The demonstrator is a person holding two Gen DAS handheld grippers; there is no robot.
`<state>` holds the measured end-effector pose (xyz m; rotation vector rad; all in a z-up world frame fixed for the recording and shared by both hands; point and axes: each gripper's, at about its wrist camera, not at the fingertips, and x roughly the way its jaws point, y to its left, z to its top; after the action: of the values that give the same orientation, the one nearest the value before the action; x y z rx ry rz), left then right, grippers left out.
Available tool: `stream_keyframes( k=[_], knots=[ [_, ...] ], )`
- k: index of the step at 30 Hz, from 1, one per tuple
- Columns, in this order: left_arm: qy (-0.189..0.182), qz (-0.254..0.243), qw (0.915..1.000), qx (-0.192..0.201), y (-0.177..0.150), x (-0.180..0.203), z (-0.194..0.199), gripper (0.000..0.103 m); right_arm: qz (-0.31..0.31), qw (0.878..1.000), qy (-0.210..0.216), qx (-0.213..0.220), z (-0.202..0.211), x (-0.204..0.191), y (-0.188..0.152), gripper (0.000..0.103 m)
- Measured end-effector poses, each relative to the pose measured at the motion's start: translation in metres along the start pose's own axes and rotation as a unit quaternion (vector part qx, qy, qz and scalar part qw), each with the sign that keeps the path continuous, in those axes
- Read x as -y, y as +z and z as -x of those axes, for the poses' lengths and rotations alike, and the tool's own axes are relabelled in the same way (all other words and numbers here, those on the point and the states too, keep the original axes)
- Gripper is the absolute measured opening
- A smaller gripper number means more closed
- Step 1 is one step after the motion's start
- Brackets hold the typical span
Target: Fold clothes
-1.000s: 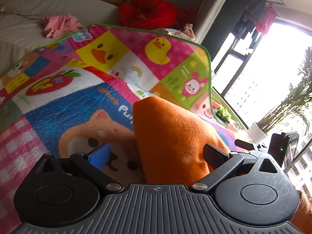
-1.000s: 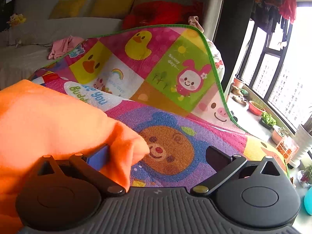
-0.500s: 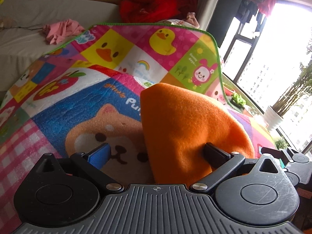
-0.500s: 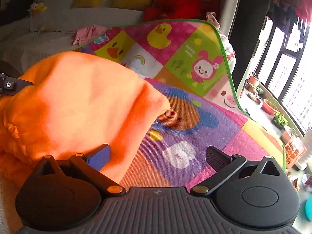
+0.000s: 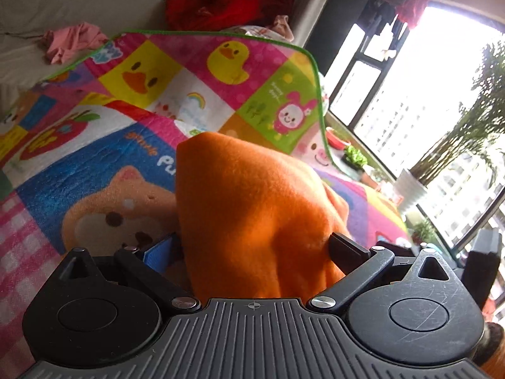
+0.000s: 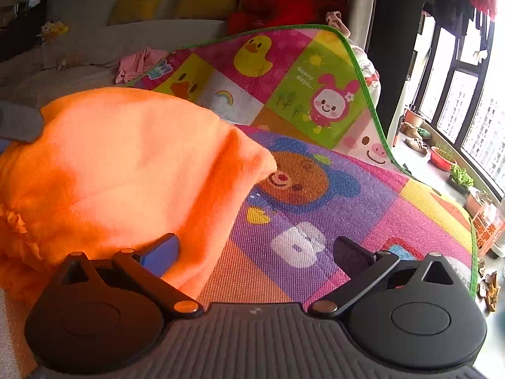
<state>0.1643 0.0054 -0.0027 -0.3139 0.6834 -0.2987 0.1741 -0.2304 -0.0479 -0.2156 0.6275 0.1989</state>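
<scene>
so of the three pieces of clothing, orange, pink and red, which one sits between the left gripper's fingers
The orange fleece garment bulges between the left gripper. The crumpled pink garment and red garment lie far back on the sofa.

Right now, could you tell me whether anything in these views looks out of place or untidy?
Yes: a crumpled pink garment lies loose on the pale sofa beyond the play mat, and a red heap sits bunched behind it. The orange garment being folded is puffed up, not flat.
</scene>
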Motion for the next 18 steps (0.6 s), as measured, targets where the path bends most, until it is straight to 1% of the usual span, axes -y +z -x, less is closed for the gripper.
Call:
stream_keyframes(
  k=[2,5,8,10,11,13,16,17,18],
  knots=[
    [0.020,-0.005,0.9997,-0.010,-0.003,0.000,-0.005,0.103,-0.002,1.000,0.001,0.000,0.000,0.000,0.000,0.103],
    [0.025,-0.005,0.9996,-0.013,-0.007,-0.005,-0.006,0.103,-0.003,1.000,0.002,0.001,0.001,0.000,-0.001,0.103],
    [0.033,-0.021,0.9992,-0.008,-0.010,-0.005,-0.006,0.103,-0.002,1.000,-0.004,0.007,0.004,-0.002,-0.003,0.103],
    [0.034,-0.022,0.9992,-0.008,-0.011,-0.005,-0.006,0.103,-0.007,1.000,-0.004,0.009,0.008,-0.003,-0.004,0.103],
    [0.034,-0.020,0.9992,-0.008,-0.011,-0.006,-0.006,0.103,-0.011,1.000,0.002,0.009,0.011,-0.002,-0.005,0.103],
    [0.033,-0.020,0.9992,-0.009,-0.012,-0.008,-0.006,0.103,-0.021,0.999,0.033,0.002,0.013,0.005,-0.008,0.103],
    [0.035,-0.023,0.9991,-0.007,-0.014,-0.008,-0.005,0.103,-0.059,0.995,0.073,-0.026,0.011,0.020,-0.005,0.103],
    [0.034,-0.023,0.9991,-0.006,-0.014,-0.008,-0.005,0.103,-0.071,0.994,0.085,-0.024,0.014,0.025,-0.002,0.103],
    [0.034,-0.023,0.9991,-0.005,-0.015,-0.009,-0.005,0.103,-0.082,0.992,0.094,-0.009,0.019,0.030,0.001,0.103]
  ],
)
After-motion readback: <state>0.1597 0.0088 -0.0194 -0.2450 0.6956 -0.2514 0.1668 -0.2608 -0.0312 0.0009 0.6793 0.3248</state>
